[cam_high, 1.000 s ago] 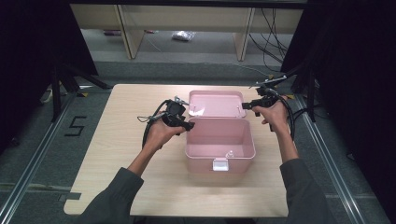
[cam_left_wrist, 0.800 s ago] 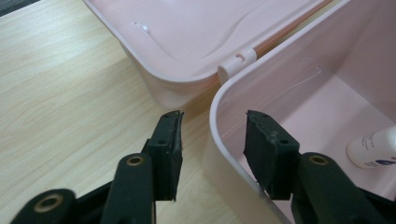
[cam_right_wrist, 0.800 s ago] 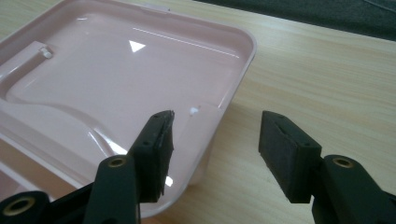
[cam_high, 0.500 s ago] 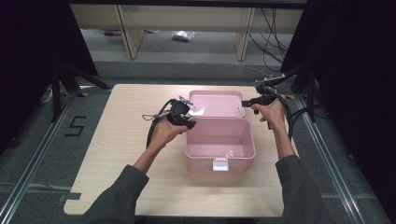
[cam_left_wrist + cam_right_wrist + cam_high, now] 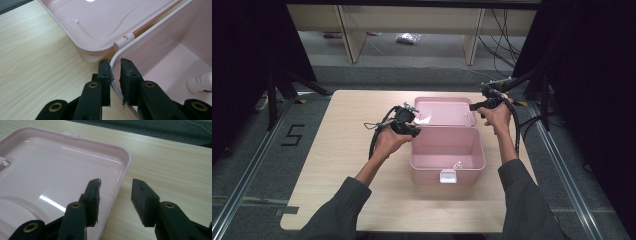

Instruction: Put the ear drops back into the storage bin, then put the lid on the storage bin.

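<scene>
Item: pink plastic box (image 5: 447,150), standing open near the middle of the wooden table (image 5: 337,190), a white latch (image 5: 447,176) on its front wall toward the person. Its lid (image 5: 444,111) is swung back behind the box, inner face up, joined to the box by a hinge (image 5: 124,40) along the rear edge. Contents: one small white bottle (image 5: 201,83) lying on the box floor near the front right.

Left gripper (image 5: 115,75): held at the rear left corner of the box, close to the hinge. Its fingers straddle the thin box rim (image 5: 115,86), one outside the wall and one inside; they have just been closing and now stand narrow with the rim between them. In the left gripper view the outer pad lies against the rim, while a small gap seems to remain at the inner pad, so a firm pinch cannot be confirmed.

Right gripper (image 5: 116,197): held at the far right corner of the lid. Its fingers have just been closing yet remain parted, one over the lid's inner surface and the other over the bare table, with the lid edge (image 5: 122,180) between them and neither pad pressing on it.

Surroundings: dark floor around the table, pale shelving (image 5: 412,20) beyond the far side.
</scene>
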Tool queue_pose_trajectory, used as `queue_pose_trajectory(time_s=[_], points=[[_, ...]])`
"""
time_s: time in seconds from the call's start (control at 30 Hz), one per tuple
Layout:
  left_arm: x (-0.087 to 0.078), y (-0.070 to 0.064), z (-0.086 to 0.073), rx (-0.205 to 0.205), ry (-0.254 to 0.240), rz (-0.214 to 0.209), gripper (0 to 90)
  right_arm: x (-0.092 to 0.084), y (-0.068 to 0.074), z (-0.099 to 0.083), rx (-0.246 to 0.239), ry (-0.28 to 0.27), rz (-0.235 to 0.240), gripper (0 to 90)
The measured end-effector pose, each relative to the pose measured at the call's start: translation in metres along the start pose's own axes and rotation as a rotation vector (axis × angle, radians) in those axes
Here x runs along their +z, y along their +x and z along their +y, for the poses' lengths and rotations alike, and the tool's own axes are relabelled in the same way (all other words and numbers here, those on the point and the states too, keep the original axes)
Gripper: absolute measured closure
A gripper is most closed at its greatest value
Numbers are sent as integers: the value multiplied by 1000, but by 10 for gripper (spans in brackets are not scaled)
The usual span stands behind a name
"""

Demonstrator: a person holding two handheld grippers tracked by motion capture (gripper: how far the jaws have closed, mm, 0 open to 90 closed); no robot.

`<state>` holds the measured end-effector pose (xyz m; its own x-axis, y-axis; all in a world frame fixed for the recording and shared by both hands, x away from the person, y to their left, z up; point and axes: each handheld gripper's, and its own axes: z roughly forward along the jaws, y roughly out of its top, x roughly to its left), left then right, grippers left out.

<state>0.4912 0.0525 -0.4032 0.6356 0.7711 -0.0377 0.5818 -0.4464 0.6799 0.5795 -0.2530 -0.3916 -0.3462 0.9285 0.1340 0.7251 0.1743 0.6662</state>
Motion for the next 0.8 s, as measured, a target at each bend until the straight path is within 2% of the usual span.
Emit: queue_pose_trajectory(time_s=[0.07,0.1,0.2,0.23,0.33,0.37,0.4,0.43,0.47,0.6,0.63,0.7,0.73,0.8], points=[[0,0,0,0,-2,0,784,0,-3,3,-51,16,-17,597],[0,0,0,0,-3,-1,784,1,-2,3,-52,12,-30,599],[0,0,0,-1,0,-6,784,4,-1,3,-23,3,-23,612],[0,1,0,-5,0,-7,784,4,-2,4,-45,14,-30,617],[0,1,0,-5,0,-10,784,8,-3,4,-52,27,-32,634],[0,1,0,-5,-3,-4,784,10,0,3,-10,40,-28,636],[0,1,0,-7,-1,-7,785,11,-3,3,-41,40,-29,640],[0,1,0,-6,-3,-4,785,14,-4,3,-51,27,-35,640],[0,1,0,-7,-2,-4,786,15,-3,2,-33,31,-28,641],[0,1,0,-5,0,-7,786,23,-2,2,-41,36,-27,651],[0,1,0,-5,1,-8,786,23,0,2,-26,45,-32,651],[-1,1,0,-10,-2,-9,786,26,1,2,-26,23,-38,651],[0,0,-1,-19,-14,-5,786,24,2,2,-17,48,-41,651],[0,1,0,-8,-2,-10,786,27,3,2,1,50,-31,647]])
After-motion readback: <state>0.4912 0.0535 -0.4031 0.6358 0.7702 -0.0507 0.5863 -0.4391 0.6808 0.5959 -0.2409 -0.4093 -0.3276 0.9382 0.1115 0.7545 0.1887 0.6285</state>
